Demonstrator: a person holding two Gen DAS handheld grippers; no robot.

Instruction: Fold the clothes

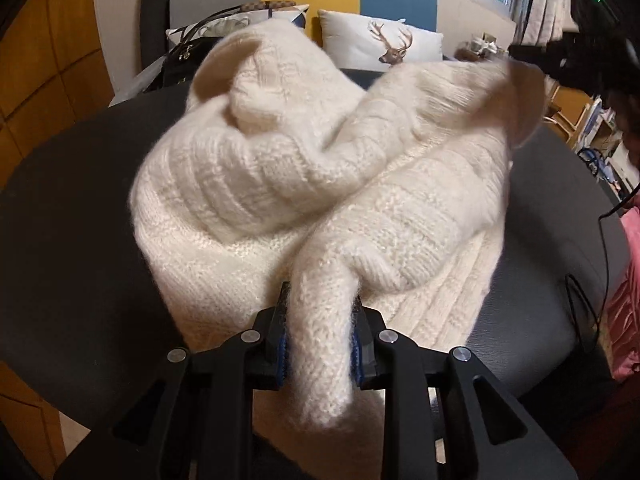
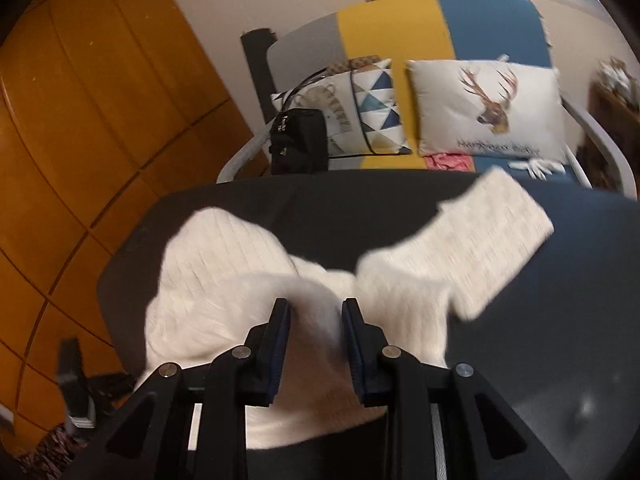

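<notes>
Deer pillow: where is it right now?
The deer pillow sits on the colour-block sofa behind the dark table, right of the triangle-pattern pillow, beyond the white sweater.

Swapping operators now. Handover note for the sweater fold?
Left tongs: shut on a fold of the white knit sweater.
Right tongs: sweater fabric between the pads; the picture is blurred, so grip unconfirmed.
Sweater lies bunched on the dark table, one sleeve flung outward.
Done: nothing folded yet.
Left: spread it flat, fold the sleeves in, fold the body.
</notes>
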